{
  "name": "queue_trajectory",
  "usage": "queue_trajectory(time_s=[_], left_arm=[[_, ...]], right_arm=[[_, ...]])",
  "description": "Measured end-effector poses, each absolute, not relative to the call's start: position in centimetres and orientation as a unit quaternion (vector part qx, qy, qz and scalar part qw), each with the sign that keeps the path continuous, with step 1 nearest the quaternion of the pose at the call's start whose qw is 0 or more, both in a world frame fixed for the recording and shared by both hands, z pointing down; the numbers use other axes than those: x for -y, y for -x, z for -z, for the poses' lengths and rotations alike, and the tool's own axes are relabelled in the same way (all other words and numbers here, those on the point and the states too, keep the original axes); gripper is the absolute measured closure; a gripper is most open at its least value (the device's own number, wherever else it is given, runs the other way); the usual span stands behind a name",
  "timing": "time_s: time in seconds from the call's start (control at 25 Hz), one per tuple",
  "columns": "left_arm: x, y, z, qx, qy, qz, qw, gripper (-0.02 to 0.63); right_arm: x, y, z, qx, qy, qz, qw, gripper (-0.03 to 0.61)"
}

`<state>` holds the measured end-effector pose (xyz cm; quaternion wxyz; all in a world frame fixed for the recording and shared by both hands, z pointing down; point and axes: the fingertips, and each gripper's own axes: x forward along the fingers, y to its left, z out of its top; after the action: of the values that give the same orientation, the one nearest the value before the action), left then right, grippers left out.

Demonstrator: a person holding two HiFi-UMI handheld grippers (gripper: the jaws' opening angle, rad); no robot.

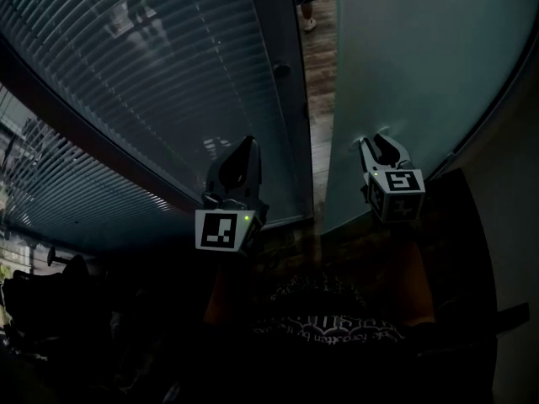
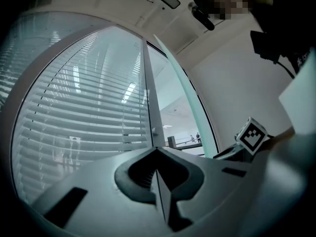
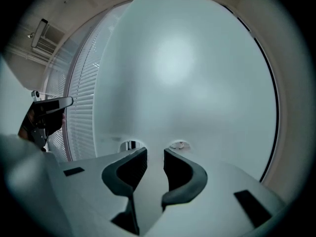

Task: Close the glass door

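Frosted glass makes up the glass door (image 1: 404, 66), which stands ajar at the right. Its free edge is apart from the grey frame post (image 1: 285, 99), and wooden floor (image 1: 320, 116) shows in the gap. Such a panel is probably heavy, stiff and slippery, and a hard knock may crack it. I would therefore push flat near the 2 small fittings (image 3: 179, 145) by the edge and not pinch.

The right claw (image 3: 155, 152) is spread and empty, with its tips just at the glass; whether they touch I cannot tell. The left claw (image 2: 157, 157) is pressed together and empty, facing the blinds (image 1: 152, 91). A person's shoe (image 1: 308, 22) shows well beyond the gap.
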<state>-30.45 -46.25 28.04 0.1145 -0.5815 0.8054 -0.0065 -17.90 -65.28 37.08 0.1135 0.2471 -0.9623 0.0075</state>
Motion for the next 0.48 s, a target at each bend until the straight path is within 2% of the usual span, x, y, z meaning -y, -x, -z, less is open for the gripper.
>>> queue_trajectory(time_s=[0.48], left_arm=[[48.8,33.4,-30.4,-0.799,0.591,0.009,0.113,0.612]], right_arm=[[67.5,22.3,-39.9,0.963,-0.241,-0.015,0.116,0.474]])
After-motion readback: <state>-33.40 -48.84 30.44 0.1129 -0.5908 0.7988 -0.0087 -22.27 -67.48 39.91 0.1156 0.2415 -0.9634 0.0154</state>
